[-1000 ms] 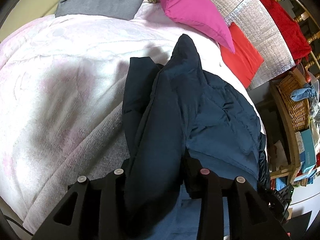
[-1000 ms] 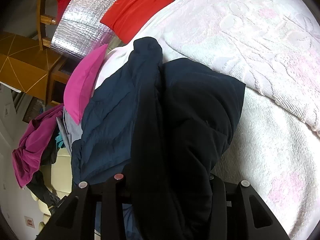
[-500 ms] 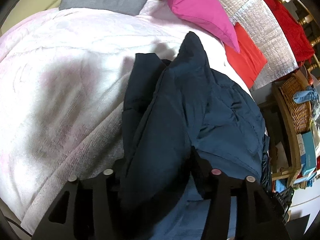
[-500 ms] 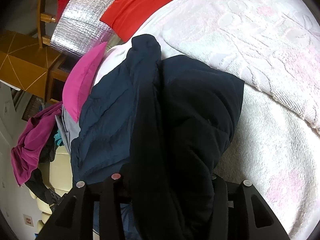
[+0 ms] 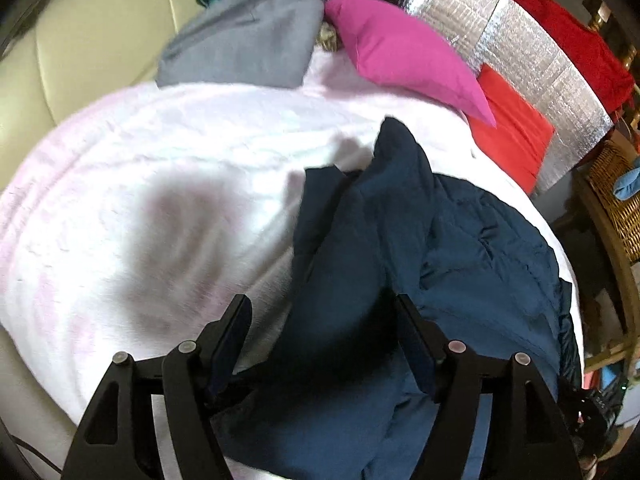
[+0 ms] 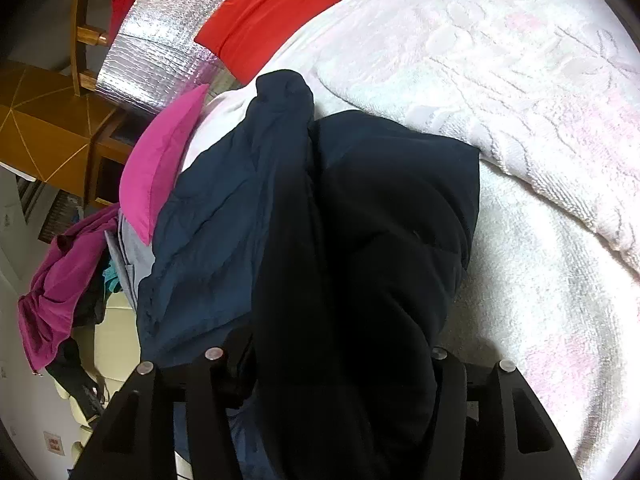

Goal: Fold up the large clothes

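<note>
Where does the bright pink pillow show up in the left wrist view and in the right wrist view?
Left wrist view: the pink pillow lies top centre, beyond the navy jacket, against the silver quilted panel.
Right wrist view: the pink pillow sits at the left, tucked behind the navy jacket.
Shared landmark: the red cushion, lying against the silver panel in both.

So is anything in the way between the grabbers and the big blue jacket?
Nothing visible. The navy jacket lies between the open left gripper's fingers, and its bunched fabric fills the right gripper.
</note>
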